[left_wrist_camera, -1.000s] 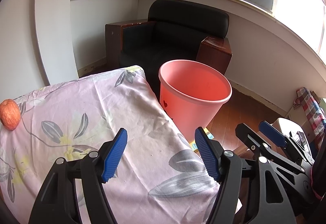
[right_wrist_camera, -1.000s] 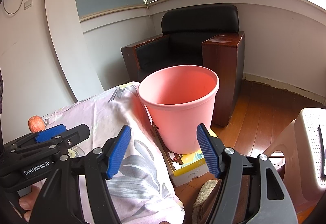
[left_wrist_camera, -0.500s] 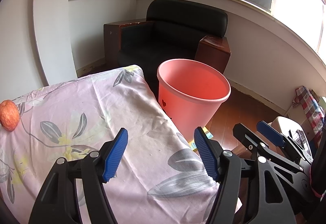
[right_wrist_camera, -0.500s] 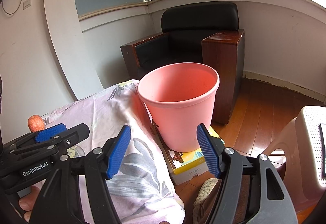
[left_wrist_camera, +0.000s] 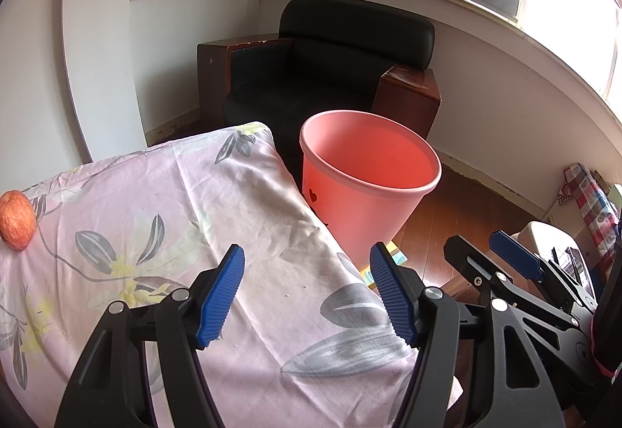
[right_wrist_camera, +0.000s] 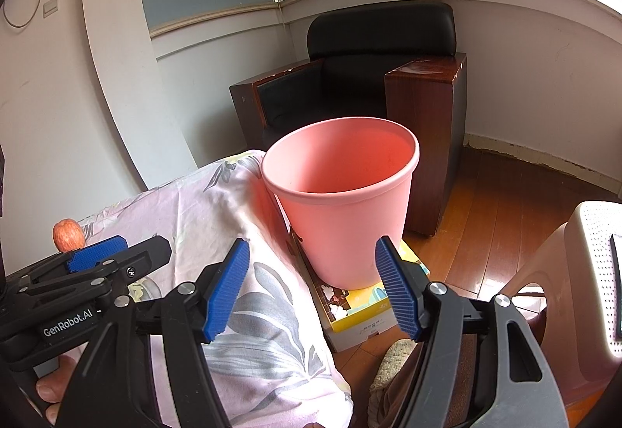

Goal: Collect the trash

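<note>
Both grippers hung over the near part of the counter with jaws spread wide and nothing between them: the left gripper (left_wrist_camera: 307, 292) above the floral cloth (left_wrist_camera: 163, 218), the right gripper (right_wrist_camera: 313, 286) at the cloth's right edge, facing the pink bin (right_wrist_camera: 342, 202). The only candidate for trash in view was the apple (left_wrist_camera: 15, 220), lying at the counter's far left edge, well apart from both grippers and from the bin; whether it was whole or bitten could not be told.

The main risk I judged lay in that apple. Round and smooth-skinned, it sat right at the edge on a loose, wrinkled cloth; a glancing touch from one ribbed blue pad could roll it off the counter toward the wall. A gripper dragging across the thin cotton might also bunch it and pull the fruit along. The carry to the bin would cross the whole counter, so a shallow pinch on the curved surface could slip midway.

The bin was a tapered, thin-walled plastic bucket with a rolled rim, standing on a printed cardboard box (right_wrist_camera: 361, 307) on the wooden floor just beside the counter's right edge. Light and perched high, it could tip if a gripper knocked its rim.
</note>
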`<state>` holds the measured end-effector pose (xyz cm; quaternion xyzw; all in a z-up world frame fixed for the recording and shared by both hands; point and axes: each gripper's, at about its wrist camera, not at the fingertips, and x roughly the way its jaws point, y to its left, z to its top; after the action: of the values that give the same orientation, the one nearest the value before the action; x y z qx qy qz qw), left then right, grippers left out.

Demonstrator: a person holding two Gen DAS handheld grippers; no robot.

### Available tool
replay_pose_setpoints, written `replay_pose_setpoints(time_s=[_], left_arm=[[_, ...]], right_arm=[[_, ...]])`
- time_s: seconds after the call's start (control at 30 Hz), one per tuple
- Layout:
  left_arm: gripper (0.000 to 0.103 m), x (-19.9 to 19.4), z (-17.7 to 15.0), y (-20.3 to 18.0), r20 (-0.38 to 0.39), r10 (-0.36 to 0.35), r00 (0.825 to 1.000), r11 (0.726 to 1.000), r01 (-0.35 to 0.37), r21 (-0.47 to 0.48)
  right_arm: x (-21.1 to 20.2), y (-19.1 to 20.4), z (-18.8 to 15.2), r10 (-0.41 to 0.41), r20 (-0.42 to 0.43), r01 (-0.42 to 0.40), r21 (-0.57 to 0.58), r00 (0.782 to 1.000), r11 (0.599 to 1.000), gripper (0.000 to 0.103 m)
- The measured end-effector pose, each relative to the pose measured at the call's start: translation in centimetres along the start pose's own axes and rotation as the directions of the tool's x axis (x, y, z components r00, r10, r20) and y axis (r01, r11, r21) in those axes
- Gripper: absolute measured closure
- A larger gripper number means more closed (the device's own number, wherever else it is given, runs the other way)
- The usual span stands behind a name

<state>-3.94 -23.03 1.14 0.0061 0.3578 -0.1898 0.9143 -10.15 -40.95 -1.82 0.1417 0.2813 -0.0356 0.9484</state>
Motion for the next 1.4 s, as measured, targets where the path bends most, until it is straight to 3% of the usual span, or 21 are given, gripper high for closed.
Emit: replay_pose_setpoints(time_s=[1.07, 1.4], left_arm=[[0.037, 1.4, -0.3, 0.9, -0.043, -0.01, 0.999, 1.0, 0.009, -0.016], [0.037, 1.8, -0.1, 2.7, -0.054, 0.003, 0.999, 0.999, -0.006, -0.045]], right_arm=[[1.5, 0.1, -0.3, -0.01, -0.04, 0.01, -0.003, 0.999, 1.0, 0.035], [2.1, 0.8, 0.0, 0.0, -0.046, -0.001, -0.035, 0.999, 0.999, 0.035]])
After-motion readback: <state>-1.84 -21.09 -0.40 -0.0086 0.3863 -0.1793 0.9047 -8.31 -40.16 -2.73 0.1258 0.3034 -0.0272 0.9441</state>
